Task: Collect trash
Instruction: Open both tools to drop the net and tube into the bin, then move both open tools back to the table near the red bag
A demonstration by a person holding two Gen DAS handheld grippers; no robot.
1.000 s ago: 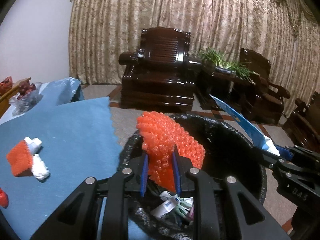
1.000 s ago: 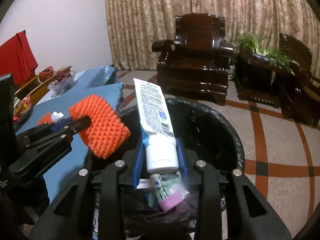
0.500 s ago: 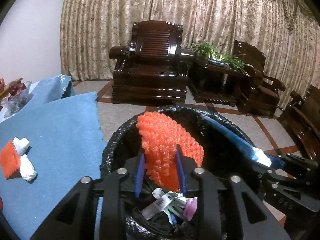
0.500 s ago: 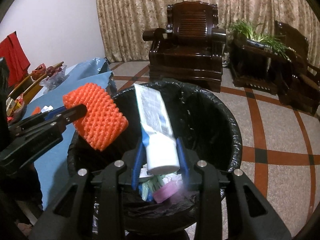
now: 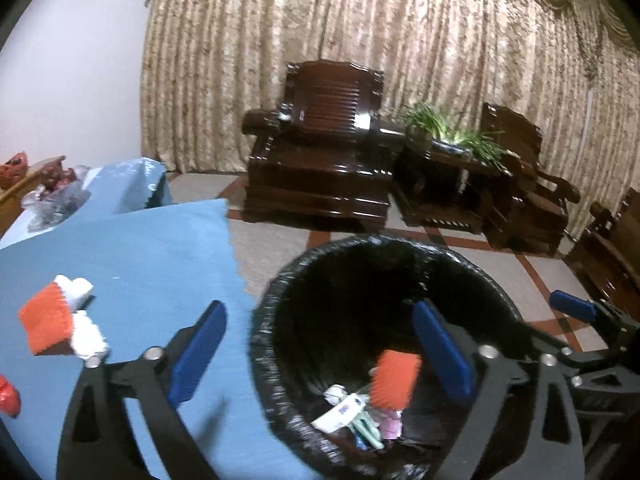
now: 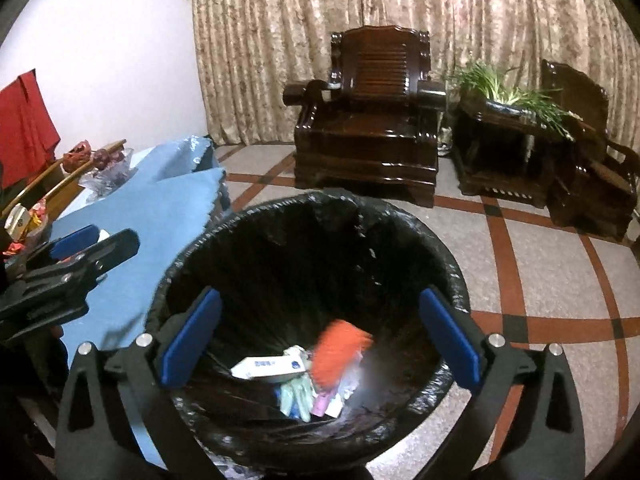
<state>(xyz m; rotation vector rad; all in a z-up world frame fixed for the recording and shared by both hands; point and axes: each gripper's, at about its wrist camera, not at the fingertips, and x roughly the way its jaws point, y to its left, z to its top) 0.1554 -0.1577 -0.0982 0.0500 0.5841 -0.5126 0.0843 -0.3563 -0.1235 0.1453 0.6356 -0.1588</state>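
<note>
A black-lined trash bin [image 5: 280, 292] [image 6: 448, 264] stands beside the blue-clothed table. The orange spiky sponge [image 5: 394, 378] [image 6: 340, 346] and the white toothpaste tube [image 6: 266, 366] lie blurred inside it among other scraps. My left gripper [image 5: 320, 348] hangs over the bin's left rim, its jaws opening wide with nothing between them. My right gripper [image 6: 318, 338] sits above the bin, jaws also opening wide and empty. On the table remain an orange sponge piece [image 5: 46, 322] with white scraps [image 5: 86, 334].
The blue cloth [image 5: 132, 264] covers the table at left, with a red item [image 5: 8, 398] at its near edge and a bag of fruit [image 5: 56, 192] far back. Dark wooden armchairs [image 5: 320, 160] and a plant stand [image 5: 448, 176] are across the tiled floor.
Both grippers opened. The orange sponge left the left jaws and the toothpaste tube left the right jaws; both dropped into the bin. The left gripper shifted slightly left.
</note>
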